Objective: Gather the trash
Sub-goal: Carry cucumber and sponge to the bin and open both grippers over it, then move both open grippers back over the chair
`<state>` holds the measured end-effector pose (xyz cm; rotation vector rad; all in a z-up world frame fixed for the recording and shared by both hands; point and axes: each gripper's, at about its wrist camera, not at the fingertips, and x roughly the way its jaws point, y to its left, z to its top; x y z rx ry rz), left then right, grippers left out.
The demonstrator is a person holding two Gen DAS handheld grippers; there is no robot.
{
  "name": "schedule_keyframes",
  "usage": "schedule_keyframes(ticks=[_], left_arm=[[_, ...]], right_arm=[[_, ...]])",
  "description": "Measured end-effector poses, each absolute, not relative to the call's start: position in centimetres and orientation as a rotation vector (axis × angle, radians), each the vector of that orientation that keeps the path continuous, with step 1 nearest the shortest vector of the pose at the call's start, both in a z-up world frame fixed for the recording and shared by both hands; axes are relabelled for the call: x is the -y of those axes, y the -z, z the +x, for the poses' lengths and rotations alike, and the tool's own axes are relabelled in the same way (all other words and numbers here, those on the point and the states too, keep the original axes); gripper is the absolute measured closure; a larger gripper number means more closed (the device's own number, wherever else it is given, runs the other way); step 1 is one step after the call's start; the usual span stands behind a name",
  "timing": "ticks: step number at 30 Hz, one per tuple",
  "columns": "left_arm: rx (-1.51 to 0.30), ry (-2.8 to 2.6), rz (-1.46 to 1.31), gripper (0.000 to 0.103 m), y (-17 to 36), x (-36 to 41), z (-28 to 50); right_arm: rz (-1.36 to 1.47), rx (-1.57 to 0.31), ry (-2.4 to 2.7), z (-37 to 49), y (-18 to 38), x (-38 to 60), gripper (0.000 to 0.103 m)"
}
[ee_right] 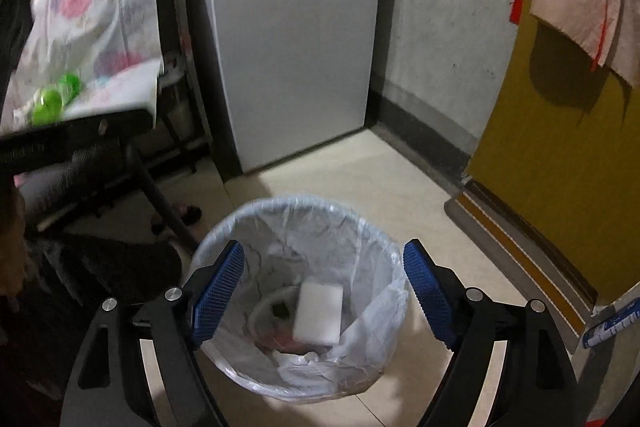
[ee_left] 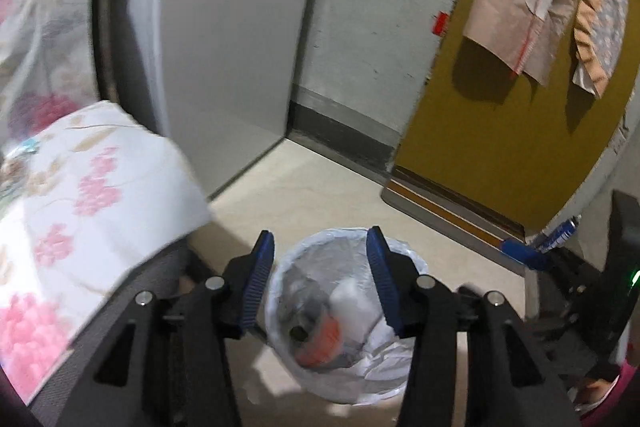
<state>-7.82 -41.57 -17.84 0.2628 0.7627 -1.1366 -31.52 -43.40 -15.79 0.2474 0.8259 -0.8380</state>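
Both claws hang with jaws apart and nothing between them, the left claw (ee_left: 320, 279) and right claw (ee_right: 320, 291) above the lined trash bin (ee_right: 224, 239) on the floor. A white fridge (ee_right: 296, 59) stands beyond, a yellow door (ee_right: 560, 163) to the right. Only the right view shows the white block (ee_right: 318, 313) in the bin clearly; the left shows blurred orange scrap (ee_left: 326, 341).

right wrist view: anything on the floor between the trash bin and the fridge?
Nothing: bare pale floor between trash bin and fridge, clearest in the right wrist view.

Blurred green items (ee_right: 56, 99) and bin contents (ee_left: 320, 331) stay unidentifiable.
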Motion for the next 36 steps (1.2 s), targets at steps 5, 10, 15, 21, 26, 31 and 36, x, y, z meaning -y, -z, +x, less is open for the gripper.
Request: schedule_keyframes(ticks=[5,10,15,21,26,31,36], left_arm=[[-0.738,1.051,0.228,0.056,16.2,37.8,-6.2],[-0.689,0.948,0.21,0.054,14.5,32.9,-5.2],[-0.66,0.814,0.191,0.048,13.0,27.1,-4.2],[-0.695,0.647,0.132,0.042,12.2,19.6,-2.7],[-0.7,0.503,0.083,0.031,12.0,13.3,-1.4],[-0.703,0.351,0.056,0.025,12.2,7.8,0.1],[-0.724,0.246,0.004,0.025,12.2,4.1,2.4]], right_arm=[[0.265,-0.753,0.826,-29.9,12.1,42.6,0.021],[0.211,-0.687,0.749,-26.8,8.3,39.8,0.022],[0.183,-0.676,0.62,-22.6,6.1,36.3,0.03],[0.122,-0.701,0.413,-16.8,6.1,31.1,0.045],[0.082,-0.733,0.236,-11.6,7.3,26.6,0.046],[0.056,-0.756,0.127,-7.8,8.4,23.5,0.044],[0.037,-0.771,0.074,-4.8,9.2,22.0,0.038]])
